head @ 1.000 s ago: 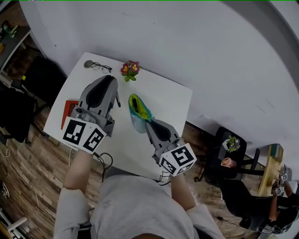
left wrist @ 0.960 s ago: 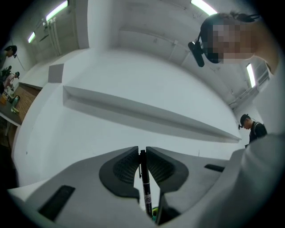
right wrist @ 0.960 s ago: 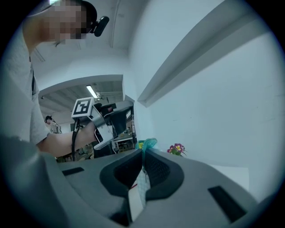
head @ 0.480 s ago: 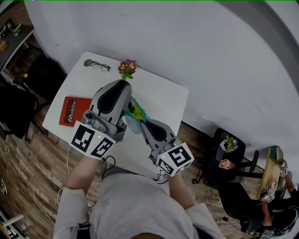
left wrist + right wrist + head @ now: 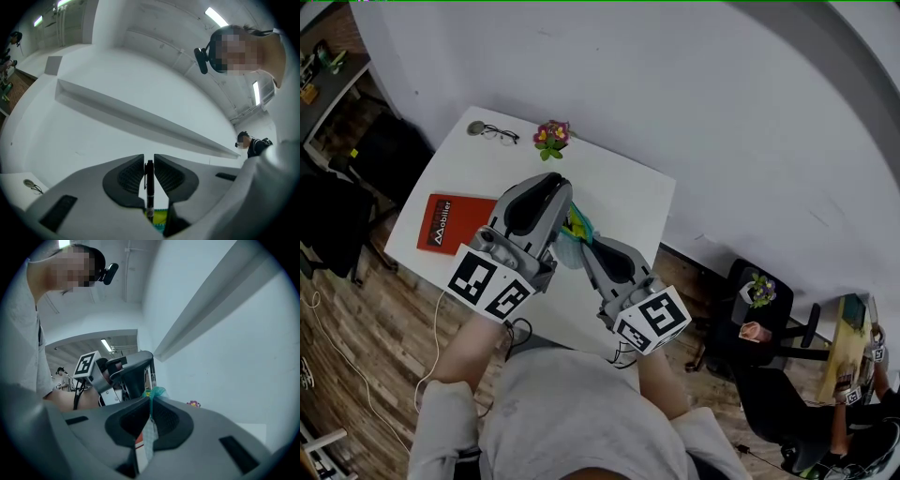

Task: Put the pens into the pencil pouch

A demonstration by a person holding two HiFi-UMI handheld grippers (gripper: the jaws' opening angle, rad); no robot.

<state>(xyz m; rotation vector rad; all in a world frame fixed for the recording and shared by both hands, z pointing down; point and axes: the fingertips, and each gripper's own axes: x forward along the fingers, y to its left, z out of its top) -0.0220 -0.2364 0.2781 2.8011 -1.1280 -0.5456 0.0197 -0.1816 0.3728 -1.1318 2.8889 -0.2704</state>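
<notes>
A teal and yellow mesh pencil pouch (image 5: 577,228) stands on the white table (image 5: 623,192), mouth upward. My right gripper (image 5: 587,247) is shut on the pouch's near edge; the pinched mesh fabric (image 5: 149,430) shows between its jaws in the right gripper view. My left gripper (image 5: 565,201) hovers just over the pouch mouth from the left. In the left gripper view a black pen (image 5: 149,183) stands upright, clamped between the jaws of the left gripper (image 5: 149,165), with the yellow pouch (image 5: 160,219) directly beneath. The left gripper (image 5: 133,373) also appears beyond the right gripper (image 5: 151,401).
A red book (image 5: 446,223) lies at the table's left side. Glasses (image 5: 499,134) and a small flower pot (image 5: 550,137) sit at the far edge. A cable (image 5: 517,327) hangs at the near edge. A black chair (image 5: 769,314) stands right of the table.
My left gripper has swung right with the pen, from above the red book to over the pouch mouth. The right gripper and pouch have hardly moved.
</notes>
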